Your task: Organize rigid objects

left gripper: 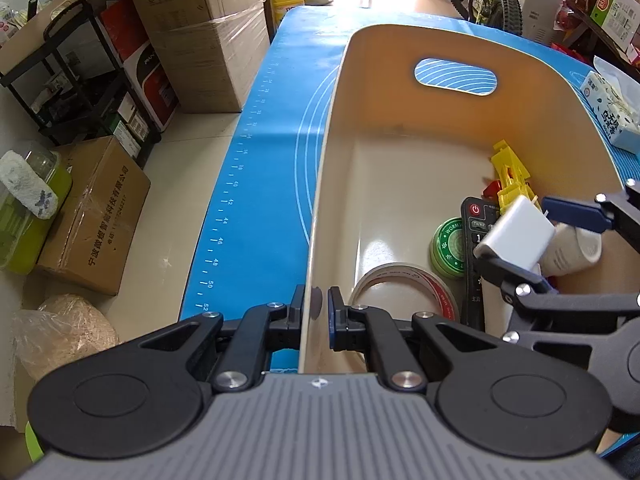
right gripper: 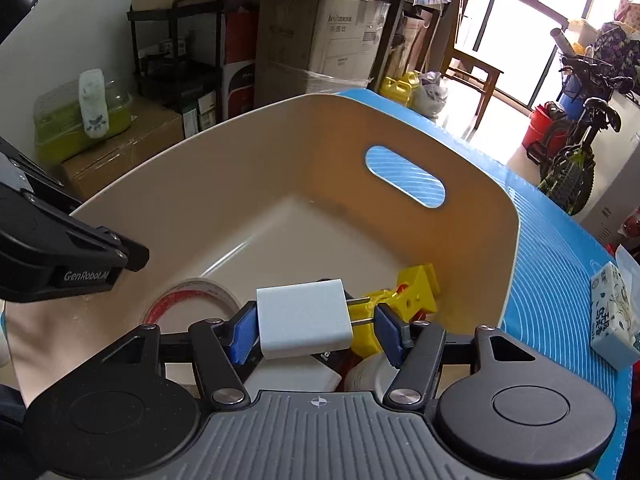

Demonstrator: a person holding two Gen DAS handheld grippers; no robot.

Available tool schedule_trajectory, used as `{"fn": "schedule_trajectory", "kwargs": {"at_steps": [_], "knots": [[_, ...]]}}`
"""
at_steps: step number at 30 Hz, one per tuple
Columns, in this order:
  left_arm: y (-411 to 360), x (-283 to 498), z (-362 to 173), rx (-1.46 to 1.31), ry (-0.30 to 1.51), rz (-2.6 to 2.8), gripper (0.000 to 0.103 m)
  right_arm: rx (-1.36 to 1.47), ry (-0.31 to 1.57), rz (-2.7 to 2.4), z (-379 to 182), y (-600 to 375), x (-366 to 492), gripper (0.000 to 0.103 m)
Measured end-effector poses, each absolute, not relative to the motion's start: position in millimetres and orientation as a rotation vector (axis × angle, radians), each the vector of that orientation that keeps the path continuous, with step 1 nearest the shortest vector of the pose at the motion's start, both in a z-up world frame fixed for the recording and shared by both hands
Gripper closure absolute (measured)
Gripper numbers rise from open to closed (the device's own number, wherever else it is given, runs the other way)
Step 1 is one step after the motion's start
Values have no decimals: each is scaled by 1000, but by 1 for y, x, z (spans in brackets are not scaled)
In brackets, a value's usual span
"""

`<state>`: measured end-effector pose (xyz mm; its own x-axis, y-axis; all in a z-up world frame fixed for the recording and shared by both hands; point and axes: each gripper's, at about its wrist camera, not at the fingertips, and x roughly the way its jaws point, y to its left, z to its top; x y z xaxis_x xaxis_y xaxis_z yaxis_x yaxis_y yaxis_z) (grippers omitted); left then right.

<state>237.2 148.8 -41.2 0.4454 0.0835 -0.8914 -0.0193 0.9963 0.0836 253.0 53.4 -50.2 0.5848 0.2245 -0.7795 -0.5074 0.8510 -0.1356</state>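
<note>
We have the white charger plug (right gripper: 304, 318) suspended over the near right part of the beige bin (right gripper: 400, 136), above the items already inside. The right gripper (right gripper: 314, 326) looks opened: the left pad touches the plug's side, while the right pad stands off the body, level with the prong tips, so we cannot tell if the plug is gripped or just released. The left gripper (left gripper: 318, 314) straddles the bin's near-left wall, jaws nearly together; whether they actually pinch the wall we cannot tell.

Step in hand, as we judge it: drop the plug into the bin. To do it well, we would keep the bin steadied at its wall, lower the plug toward bare floor at the bin's middle instead of letting it fall on the clutter, and open the jaws fully before lifting away so the prongs do not snag a pad.

View differences: the left wrist view shows the remote control (left gripper: 474, 240), the green tin (left gripper: 448, 248), the tape roll (left gripper: 404, 284) and a white bottle (left gripper: 576, 250) beneath the plug; the right wrist view hides most of these behind the plug but shows the prongs and the yellow toy (right gripper: 404, 296) clearly. A tissue pack (right gripper: 614, 316) lies on the blue mat (right gripper: 552, 280), outside the bin's right wall.
</note>
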Motion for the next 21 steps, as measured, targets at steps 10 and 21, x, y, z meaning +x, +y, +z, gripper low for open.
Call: {"fn": "schedule_trajectory", "kwargs": {"at_steps": [10, 21], "knots": [[148, 225, -23, 63, 1053, 100, 91, -242, 783, 394, -14, 24, 233, 31], [122, 187, 30, 30, 903, 113, 19, -169, 737, 288, 28, -32, 189, 10]]}}
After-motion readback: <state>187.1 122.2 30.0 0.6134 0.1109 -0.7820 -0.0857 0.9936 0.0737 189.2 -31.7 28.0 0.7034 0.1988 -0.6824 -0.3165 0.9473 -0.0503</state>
